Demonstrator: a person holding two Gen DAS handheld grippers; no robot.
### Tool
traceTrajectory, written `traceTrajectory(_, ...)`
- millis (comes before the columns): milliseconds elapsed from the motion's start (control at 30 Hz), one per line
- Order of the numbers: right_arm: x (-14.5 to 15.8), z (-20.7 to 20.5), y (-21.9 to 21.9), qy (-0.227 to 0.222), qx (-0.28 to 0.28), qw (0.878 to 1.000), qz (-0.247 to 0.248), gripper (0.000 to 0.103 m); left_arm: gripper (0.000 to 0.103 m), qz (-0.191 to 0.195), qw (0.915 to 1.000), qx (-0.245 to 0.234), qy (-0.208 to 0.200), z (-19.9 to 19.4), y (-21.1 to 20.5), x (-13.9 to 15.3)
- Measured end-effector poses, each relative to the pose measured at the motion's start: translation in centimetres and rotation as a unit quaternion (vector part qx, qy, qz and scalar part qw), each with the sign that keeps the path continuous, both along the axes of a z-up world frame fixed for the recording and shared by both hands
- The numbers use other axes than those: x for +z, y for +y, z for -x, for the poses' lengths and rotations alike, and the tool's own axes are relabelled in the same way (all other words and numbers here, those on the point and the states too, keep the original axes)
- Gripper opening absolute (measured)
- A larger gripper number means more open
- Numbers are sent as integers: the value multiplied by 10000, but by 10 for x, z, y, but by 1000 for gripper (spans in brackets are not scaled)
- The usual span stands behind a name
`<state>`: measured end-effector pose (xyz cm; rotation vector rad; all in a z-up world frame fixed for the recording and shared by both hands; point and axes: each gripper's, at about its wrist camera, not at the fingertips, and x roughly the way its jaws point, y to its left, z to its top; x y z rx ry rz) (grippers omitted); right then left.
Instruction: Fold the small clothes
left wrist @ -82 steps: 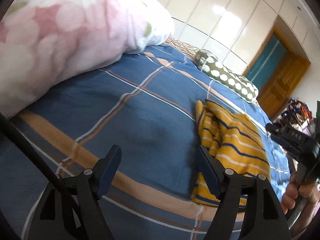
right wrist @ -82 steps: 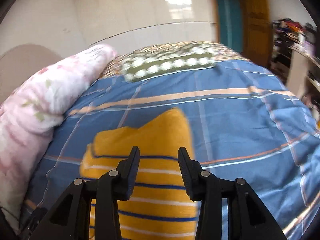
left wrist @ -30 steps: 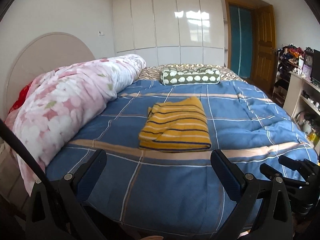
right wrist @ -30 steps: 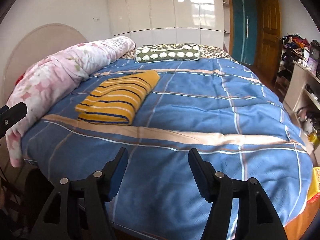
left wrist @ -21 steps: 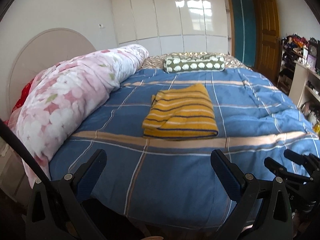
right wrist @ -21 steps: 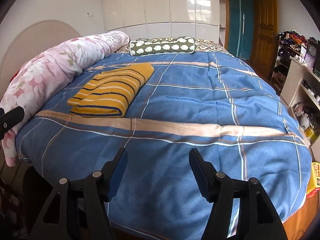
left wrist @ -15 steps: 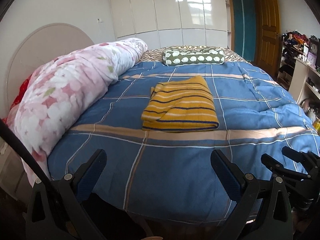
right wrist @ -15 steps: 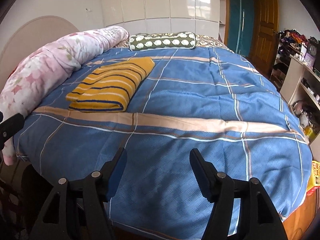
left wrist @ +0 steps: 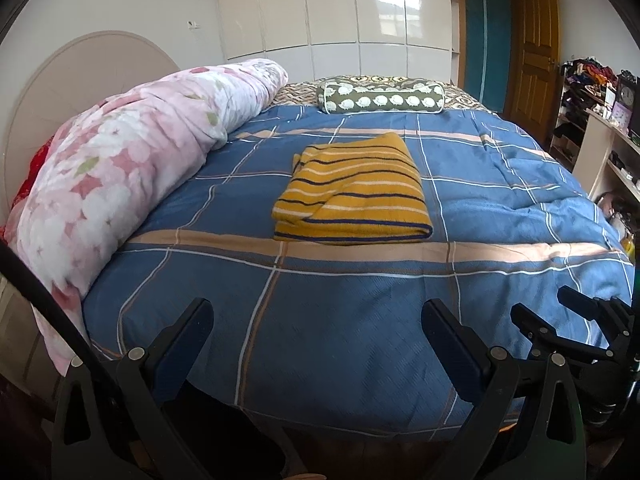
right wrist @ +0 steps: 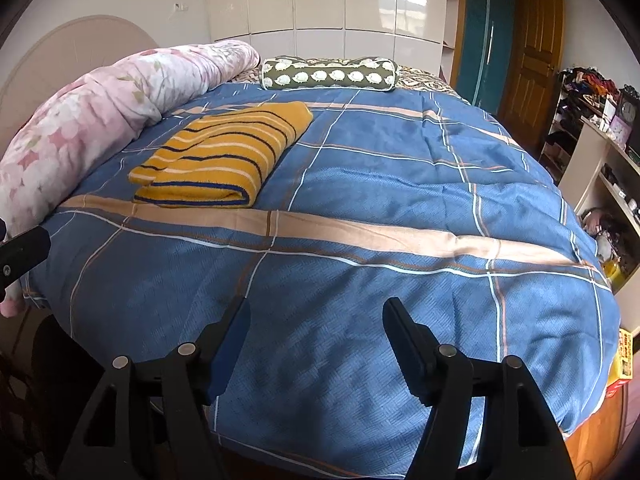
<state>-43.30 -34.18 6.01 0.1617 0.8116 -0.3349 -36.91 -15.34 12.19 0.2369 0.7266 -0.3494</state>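
A yellow garment with dark and white stripes [left wrist: 352, 196] lies folded into a neat rectangle on the blue plaid bedspread [left wrist: 360, 312]. It also shows in the right wrist view [right wrist: 224, 156], left of centre. My left gripper [left wrist: 316, 328] is open and empty, held back at the foot of the bed, well short of the garment. My right gripper [right wrist: 316, 320] is open and empty, also at the foot of the bed. The right gripper also shows at the right edge of the left wrist view [left wrist: 580, 328].
A rolled pink floral quilt [left wrist: 120, 168] lies along the bed's left side. A green patterned bolster pillow [left wrist: 380, 98] lies at the far end. Shelves with clutter [left wrist: 600, 128] stand at the right. White wardrobes [left wrist: 340, 12] and a wooden door [left wrist: 536, 40] are behind.
Both grippers have pulled back from the garment to the foot of the bed. The garment now lies folded and untouched. Over the last second the views shift only slightly.
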Motion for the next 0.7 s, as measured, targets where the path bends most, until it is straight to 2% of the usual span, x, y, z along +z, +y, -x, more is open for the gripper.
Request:
traceTrajectory(367,-7,-3,3,117,-23,9999,4,74,103,47,9994,-92,345,-5,0,-11)
traceTrajectory(700,-11,-5,5,197,-40,9998,1,75,103,68,9987,-127,496,-6,-2,-17)
